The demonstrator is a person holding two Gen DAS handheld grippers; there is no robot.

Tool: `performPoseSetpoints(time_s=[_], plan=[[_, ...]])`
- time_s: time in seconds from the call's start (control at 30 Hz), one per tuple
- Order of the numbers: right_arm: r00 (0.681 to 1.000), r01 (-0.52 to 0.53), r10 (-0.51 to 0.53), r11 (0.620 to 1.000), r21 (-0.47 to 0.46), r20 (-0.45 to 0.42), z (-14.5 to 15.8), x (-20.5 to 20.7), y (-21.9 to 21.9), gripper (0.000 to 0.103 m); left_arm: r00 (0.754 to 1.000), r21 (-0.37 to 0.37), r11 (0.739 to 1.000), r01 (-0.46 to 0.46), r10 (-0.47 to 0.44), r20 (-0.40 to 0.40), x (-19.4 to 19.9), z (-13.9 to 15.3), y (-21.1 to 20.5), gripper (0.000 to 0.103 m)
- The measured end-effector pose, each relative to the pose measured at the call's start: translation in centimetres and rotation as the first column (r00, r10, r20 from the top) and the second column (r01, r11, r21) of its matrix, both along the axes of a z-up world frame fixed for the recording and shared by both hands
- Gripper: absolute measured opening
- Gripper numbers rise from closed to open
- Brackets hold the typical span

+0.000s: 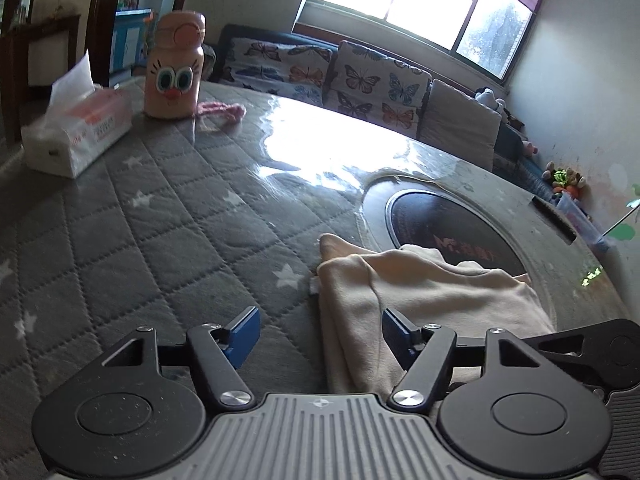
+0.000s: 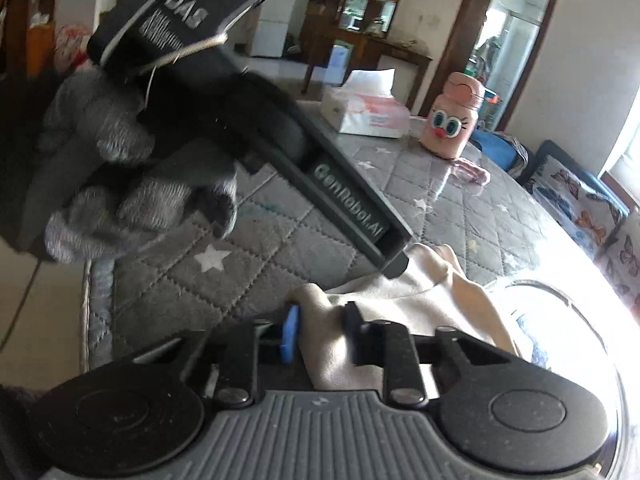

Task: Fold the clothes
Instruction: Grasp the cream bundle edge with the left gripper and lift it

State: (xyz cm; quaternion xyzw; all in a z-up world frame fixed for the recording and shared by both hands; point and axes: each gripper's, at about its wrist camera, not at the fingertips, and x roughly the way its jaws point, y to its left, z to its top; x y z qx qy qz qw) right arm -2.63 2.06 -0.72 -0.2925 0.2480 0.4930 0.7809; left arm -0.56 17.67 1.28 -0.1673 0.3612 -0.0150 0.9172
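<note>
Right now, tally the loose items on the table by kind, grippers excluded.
Cream garment: 1
Tissue box: 1
Pink cartoon-face bottle: 1
Pink knitted piece: 1
Total: 4

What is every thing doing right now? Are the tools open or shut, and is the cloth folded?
Left tool: open, cloth edge lying between its fingers.
Right tool: closed on a bunch of the cloth.
Cream cloth: partly folded, rumpled, lying on the table.
Tissue box: open, a tissue sticking up.
Pink bottle: upright, lid shut.
Table: covered by a quilted grey star mat.
</note>
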Motion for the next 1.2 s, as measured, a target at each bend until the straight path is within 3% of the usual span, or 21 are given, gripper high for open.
performPoseSetpoints(time_s=[0.3, 0.47, 0.53, 0.6, 0.7, 0.83, 0.93, 1.07, 1.2], plan=[[0.996, 0.071, -0.062, 0.988, 0.138, -0.071, 2.0, 1.1, -2.5, 0.012, 0.996, -0.211, 0.977, -0.03, 0.012, -0.089, 1.7, -0.9, 0.2, 0.068], [0.994, 0.08, -0.066, 0.982, 0.172, -0.089, 2.5, 1.4, -3.8, 0.012, 0.993, -0.332, 0.942, -0.055, 0.016, -0.118, 2.4, -1.6, 0.4, 0.05], [0.993, 0.08, -0.064, 0.98, 0.181, -0.094, 2.6, 1.5, -4.3, 0.011, 0.991, -0.402, 0.913, -0.074, 0.022, -0.131, 2.5, -2.2, 0.8, 0.033], [0.994, 0.077, -0.06, 0.98, 0.185, -0.096, 2.6, 1.5, -4.5, 0.011, 0.99, -0.445, 0.89, -0.1, 0.043, -0.136, 2.3, -2.7, 1.2, 0.024], [0.992, 0.074, -0.053, 0.979, 0.191, -0.112, 2.5, 1.6, -5.0, 0.013, 0.989, -0.458, 0.881, -0.119, 0.065, -0.131, 2.0, -2.9, 1.6, 0.018], [0.988, 0.113, -0.087, 0.972, 0.207, -0.131, 2.7, 1.8, -6.8, 0.018, 0.989, -0.428, 0.896, -0.118, 0.068, -0.129, 1.8, -2.8, 1.5, 0.017], [0.973, 0.206, -0.179, 0.957, 0.205, -0.145, 2.7, 2.6, -9.1, 0.018, 0.99, -0.404, 0.908, -0.111, 0.066, -0.124, 1.8, -2.7, 1.4, 0.018], [0.923, 0.373, -0.341, 0.909, 0.189, -0.18, 2.1, 5.2, -12.5, 0.021, 0.992, -0.371, 0.924, -0.097, 0.059, -0.114, 1.9, -2.6, 0.8, 0.018], [0.846, 0.525, -0.491, 0.834, 0.169, -0.207, 1.4, 7.9, -15.8, 0.024, 0.992, -0.353, 0.931, -0.091, 0.055, -0.111, 2.0, -2.5, 0.6, 0.018]])
